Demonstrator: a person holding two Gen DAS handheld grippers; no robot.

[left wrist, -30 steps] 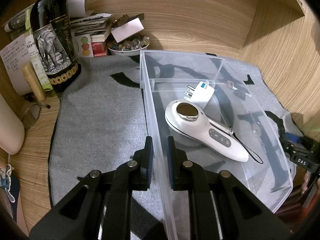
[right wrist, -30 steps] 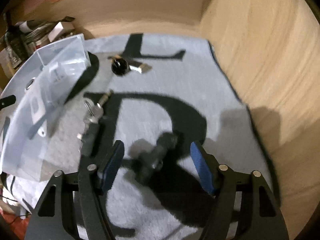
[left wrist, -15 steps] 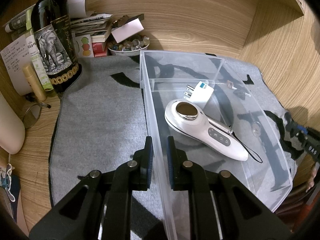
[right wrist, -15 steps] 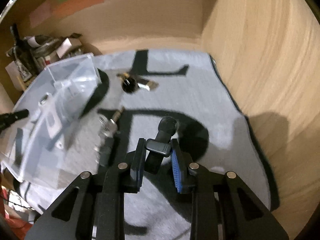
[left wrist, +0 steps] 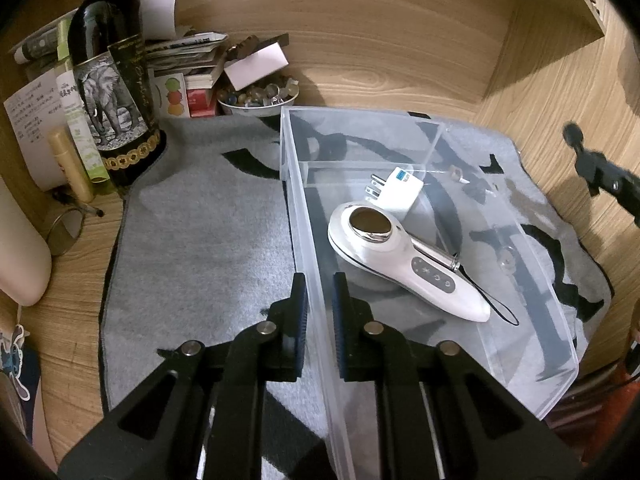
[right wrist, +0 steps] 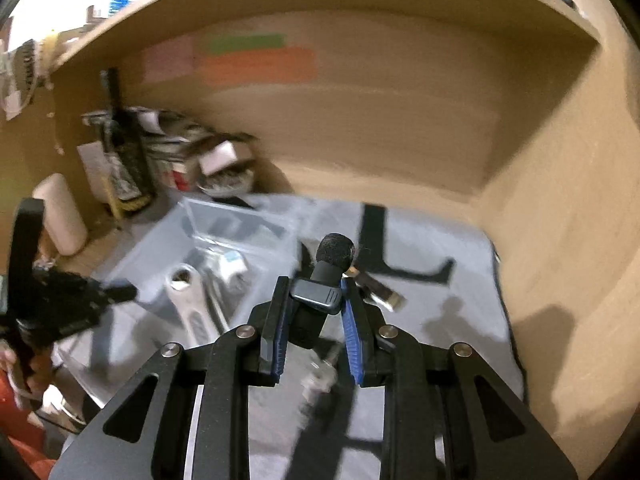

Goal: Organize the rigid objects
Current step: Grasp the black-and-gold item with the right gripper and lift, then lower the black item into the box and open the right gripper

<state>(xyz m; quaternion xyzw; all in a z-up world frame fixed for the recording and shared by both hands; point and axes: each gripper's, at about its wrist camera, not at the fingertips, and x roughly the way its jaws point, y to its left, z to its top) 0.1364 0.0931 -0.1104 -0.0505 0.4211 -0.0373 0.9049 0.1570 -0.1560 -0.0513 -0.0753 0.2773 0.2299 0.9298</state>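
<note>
My left gripper (left wrist: 319,292) is shut on the near left wall of a clear plastic bin (left wrist: 316,320) on the grey mat. Inside lie a white handheld device (left wrist: 404,264) and a white plug adapter (left wrist: 396,190). My right gripper (right wrist: 313,300) is shut on a small black clip-on microphone (right wrist: 322,284) with a foam tip, held in the air above the mat. It also shows at the right edge of the left wrist view (left wrist: 592,164). The bin (right wrist: 236,236) is to the right gripper's left.
A dark elephant-label bottle (left wrist: 114,92), papers, a bowl of small stones (left wrist: 258,98) and a cream object stand at the back left. Small metal items (right wrist: 376,292) lie on the mat (left wrist: 200,240). Wooden walls close the back and right.
My right gripper closed on the black microphone, lifted it off the mat and swung toward the bin. My left gripper stayed clamped on the bin wall.
</note>
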